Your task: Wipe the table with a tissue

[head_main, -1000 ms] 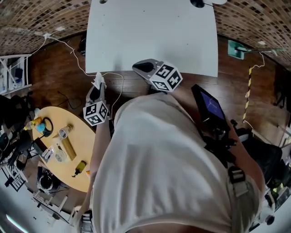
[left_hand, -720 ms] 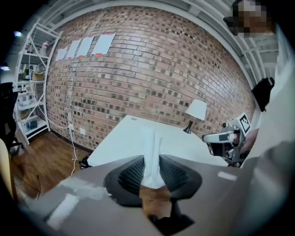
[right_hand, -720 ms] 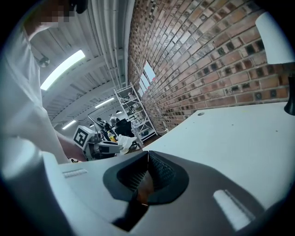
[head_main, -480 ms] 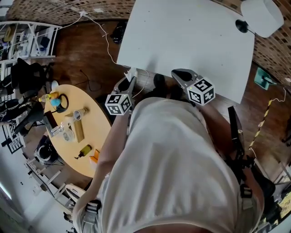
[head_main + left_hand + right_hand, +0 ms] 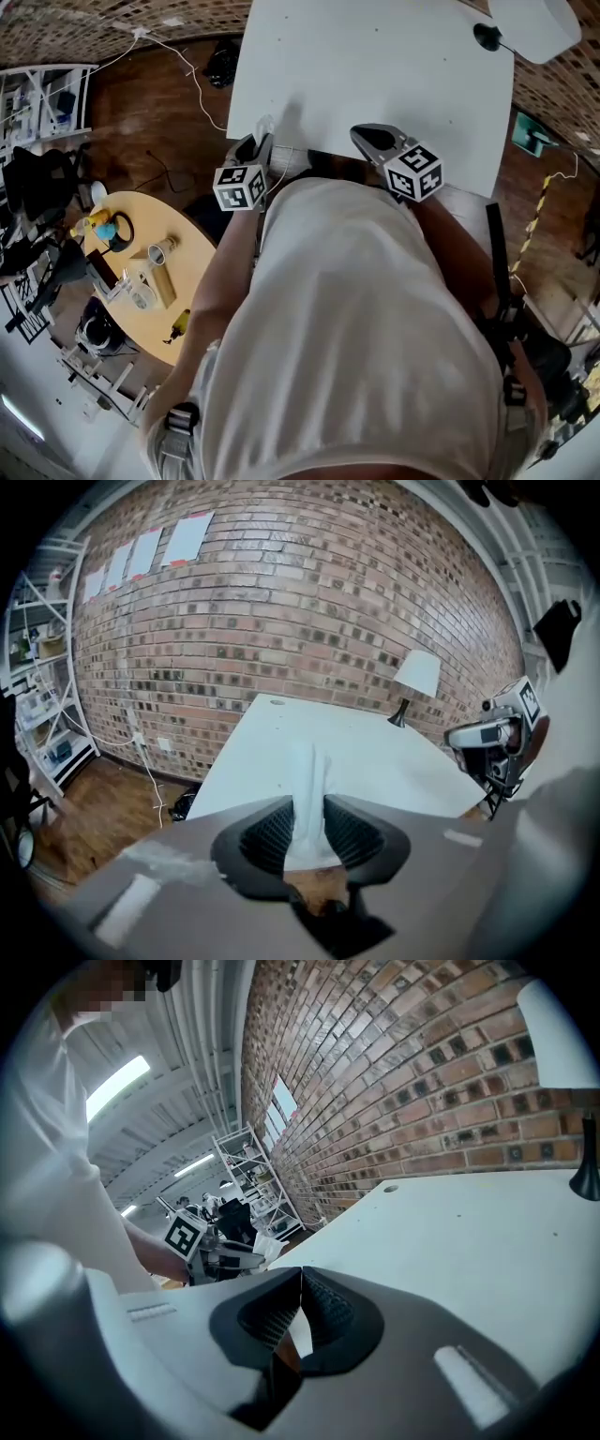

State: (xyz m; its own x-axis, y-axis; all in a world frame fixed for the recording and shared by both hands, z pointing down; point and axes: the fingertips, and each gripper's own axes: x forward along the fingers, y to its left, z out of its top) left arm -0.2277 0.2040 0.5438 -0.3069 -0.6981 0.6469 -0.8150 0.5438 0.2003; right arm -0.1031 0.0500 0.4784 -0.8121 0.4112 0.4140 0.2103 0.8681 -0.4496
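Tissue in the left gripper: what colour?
The tissue is white; left gripper view shows it best.

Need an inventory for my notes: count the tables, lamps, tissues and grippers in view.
Tables: 2 (white table, yellow table)
Lamp: 1
Tissue: 1
Grippers: 2 (left gripper, right gripper)
Total: 6
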